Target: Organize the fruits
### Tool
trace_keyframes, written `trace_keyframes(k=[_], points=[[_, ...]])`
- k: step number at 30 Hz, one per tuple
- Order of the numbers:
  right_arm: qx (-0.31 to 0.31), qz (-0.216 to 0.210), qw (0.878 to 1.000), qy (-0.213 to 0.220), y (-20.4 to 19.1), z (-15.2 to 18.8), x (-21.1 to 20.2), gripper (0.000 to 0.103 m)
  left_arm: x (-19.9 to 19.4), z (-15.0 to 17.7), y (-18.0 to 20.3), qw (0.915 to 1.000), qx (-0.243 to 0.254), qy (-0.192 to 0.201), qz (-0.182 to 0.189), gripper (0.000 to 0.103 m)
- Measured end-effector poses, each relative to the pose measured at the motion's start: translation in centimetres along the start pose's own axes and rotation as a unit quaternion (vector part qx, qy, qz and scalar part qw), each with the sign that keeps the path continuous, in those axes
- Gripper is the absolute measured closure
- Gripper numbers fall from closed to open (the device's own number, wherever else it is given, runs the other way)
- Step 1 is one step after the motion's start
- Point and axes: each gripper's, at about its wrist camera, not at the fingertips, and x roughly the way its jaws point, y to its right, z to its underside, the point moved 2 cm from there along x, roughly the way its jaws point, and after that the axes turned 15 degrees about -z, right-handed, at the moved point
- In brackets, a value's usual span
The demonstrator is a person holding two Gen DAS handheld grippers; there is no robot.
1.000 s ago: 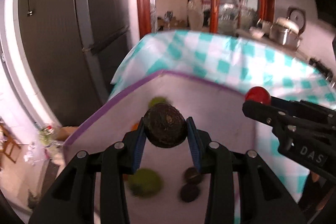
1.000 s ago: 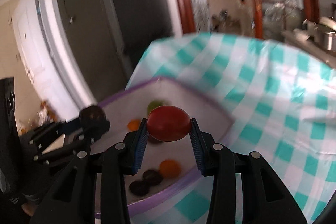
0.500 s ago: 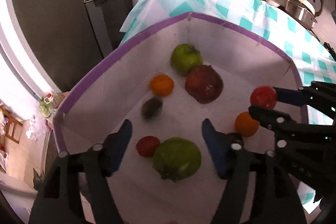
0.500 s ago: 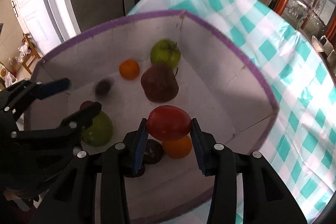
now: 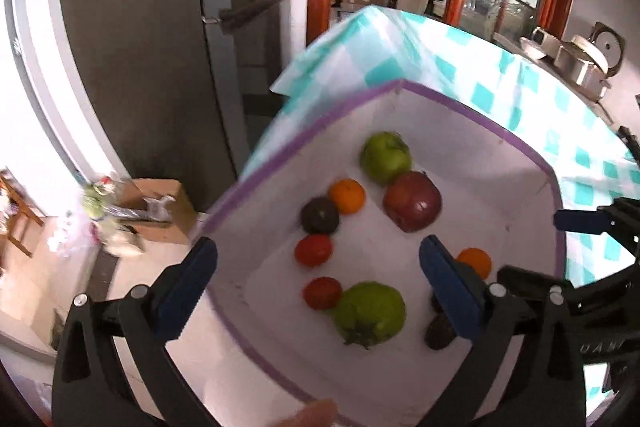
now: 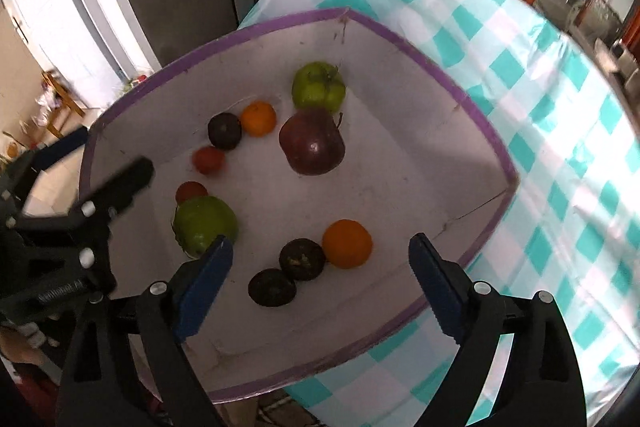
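Observation:
A white box with a purple rim (image 5: 460, 105) (image 6: 452, 83) sits on the checked tablecloth and holds several fruits. Inside are a dark red apple (image 5: 413, 202) (image 6: 312, 141), two green fruits (image 5: 386, 157) (image 5: 370, 311) (image 6: 318, 87) (image 6: 205, 223), two oranges (image 5: 347, 195) (image 6: 347, 243), two small red tomatoes (image 5: 314, 250) (image 5: 322, 292) (image 6: 208, 159) and dark round fruits (image 5: 319, 215) (image 6: 302, 259) (image 6: 272, 287). My left gripper (image 5: 320, 285) is open and empty above the box's near left side. My right gripper (image 6: 320, 283) is open and empty above the box's near edge.
The box stands at the corner of a table under a teal and white checked cloth (image 6: 560, 107). A dark fridge (image 5: 160, 27) stands beyond the table's left edge. A cardboard box and clutter (image 5: 136, 211) lie on the floor. Pots (image 5: 588, 63) stand at the far right.
My left gripper opened and dropped the dark fruit into the box. My right gripper then opened and the red tomato now lies in the box. Both grippers pulled back slightly.

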Motion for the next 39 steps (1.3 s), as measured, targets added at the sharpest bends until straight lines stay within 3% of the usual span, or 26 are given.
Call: trace_keyframes(k=[2,8,16,35,39], points=[[0.004,0.000,1.000,-0.002,0.0,0.0,0.0,0.016,-0.1,-0.3,0.2,0.9999,0.010,-0.004,-0.001,0.002],[0.017,-0.005,1.000,-0.008,0.9,0.0,0.4,0.016,2.2,-0.2,1.1,0.9965,0.028,-0.071,0.035,0.002],[0.027,-0.004,1.000,-0.013,1.9,0.2,1.5,0.016,3.7,0.5,2.5,0.9942,0.040,-0.095,0.031,0.002],[0.031,-0.012,0.999,-0.007,1.9,0.3,1.9,0.016,4.1,0.6,2.7,0.9940,0.043,-0.097,0.027,0.002],[0.032,-0.012,0.999,-0.008,1.9,0.3,2.1,0.016,3.7,0.8,3.0,0.9955,0.053,-0.077,0.010,0.002]])
